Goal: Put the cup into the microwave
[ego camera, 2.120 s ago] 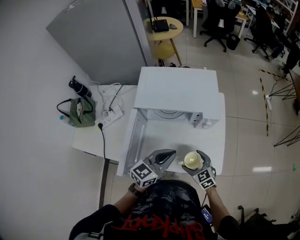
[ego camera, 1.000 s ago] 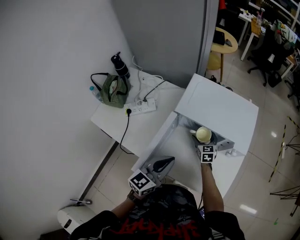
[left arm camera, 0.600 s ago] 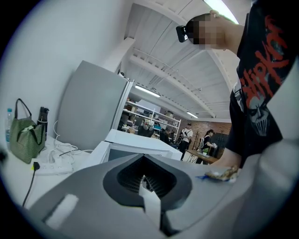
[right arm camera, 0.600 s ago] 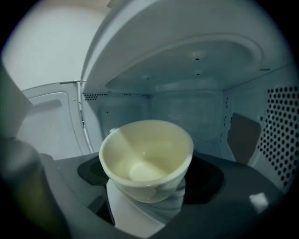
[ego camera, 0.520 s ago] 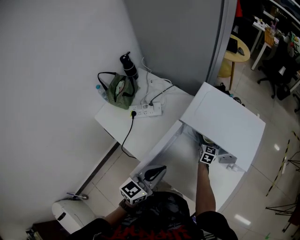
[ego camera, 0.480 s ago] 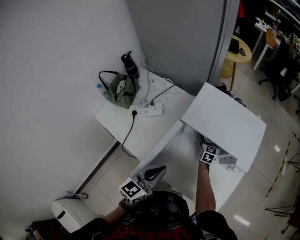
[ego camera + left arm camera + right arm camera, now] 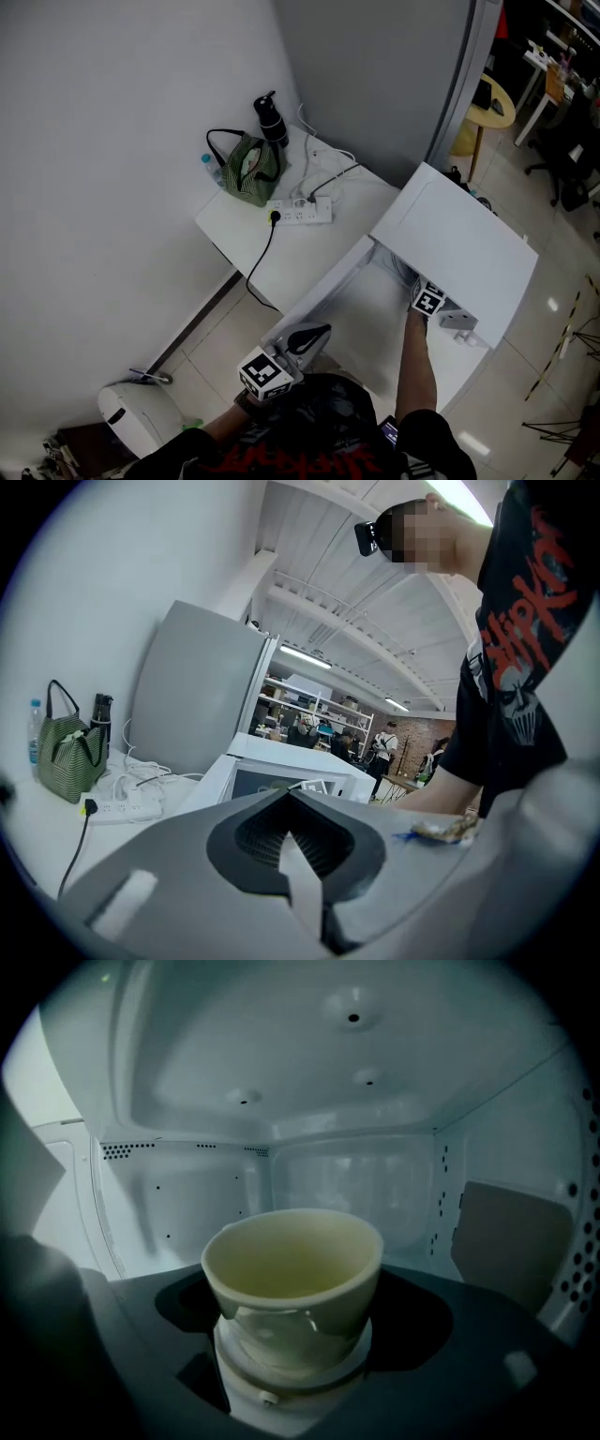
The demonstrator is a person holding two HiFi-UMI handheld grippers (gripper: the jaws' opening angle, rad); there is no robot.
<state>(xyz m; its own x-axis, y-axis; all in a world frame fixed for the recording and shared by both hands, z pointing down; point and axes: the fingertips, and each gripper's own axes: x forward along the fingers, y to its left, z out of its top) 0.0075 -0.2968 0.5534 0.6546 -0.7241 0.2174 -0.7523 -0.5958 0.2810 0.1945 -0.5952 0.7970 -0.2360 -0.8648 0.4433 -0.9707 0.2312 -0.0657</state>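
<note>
Inside the microwave (image 7: 141, 1185), right tool (image 7: 292, 1358) pinches the cup (image 7: 292, 1274) low down; looks stiff, slick, chippable. Left tool (image 7: 298, 874) pressed together.

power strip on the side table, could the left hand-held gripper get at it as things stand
Probably yes: the left hand-held gripper holds nothing, and the power strip lies uncovered left of the open microwave door.

In the head view, the microwave (image 7: 457, 246) top hides the cup (image 7: 292, 1269) and all of the right gripper (image 7: 292, 1358) beyond its marker cube (image 7: 429, 301). In the right gripper view, the cup's base at 6 o'clock is covered; it possibly touches the floor.
</note>
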